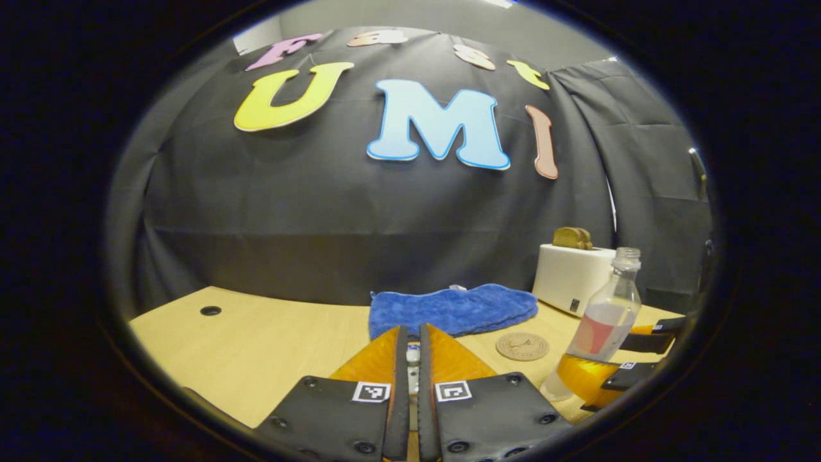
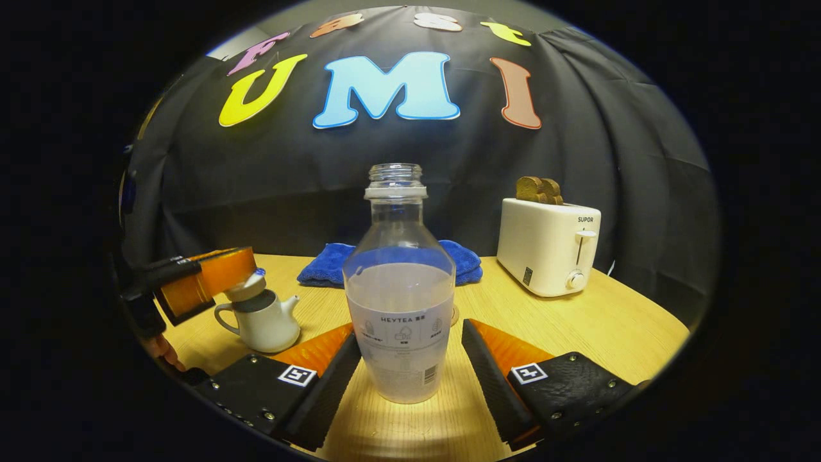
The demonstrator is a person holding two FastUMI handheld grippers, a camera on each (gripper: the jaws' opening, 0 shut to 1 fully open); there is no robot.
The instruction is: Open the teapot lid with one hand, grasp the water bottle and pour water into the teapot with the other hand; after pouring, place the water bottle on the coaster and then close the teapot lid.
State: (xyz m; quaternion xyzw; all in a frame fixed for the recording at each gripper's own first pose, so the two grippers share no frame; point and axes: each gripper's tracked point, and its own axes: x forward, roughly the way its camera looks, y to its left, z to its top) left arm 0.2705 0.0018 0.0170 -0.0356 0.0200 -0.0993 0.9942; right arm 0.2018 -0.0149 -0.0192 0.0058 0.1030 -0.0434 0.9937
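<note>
Water bottle [image 2: 399, 301] stands uncapped on the table [image 2: 596, 321] between the spread fingers of the right hand-held gripper [image 2: 410, 359], which do not touch it. Left hand-held gripper [image 1: 413, 359] is closed on the teapot lid [image 2: 247, 284], just above the white teapot [image 2: 263, 324]. Round coaster [image 1: 522, 346] lies before a blue cloth [image 1: 452, 310], near a white toaster [image 2: 548, 247].

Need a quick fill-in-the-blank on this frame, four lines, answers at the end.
1. The water bottle stands between the right gripper's ___ fingers.
2. The bottle's neck has no ___.
3. The left gripper pinches the teapot's ___.
4. Behind the bottle lies a ___ cloth.
Missing words: open; cap; lid; blue.
</note>
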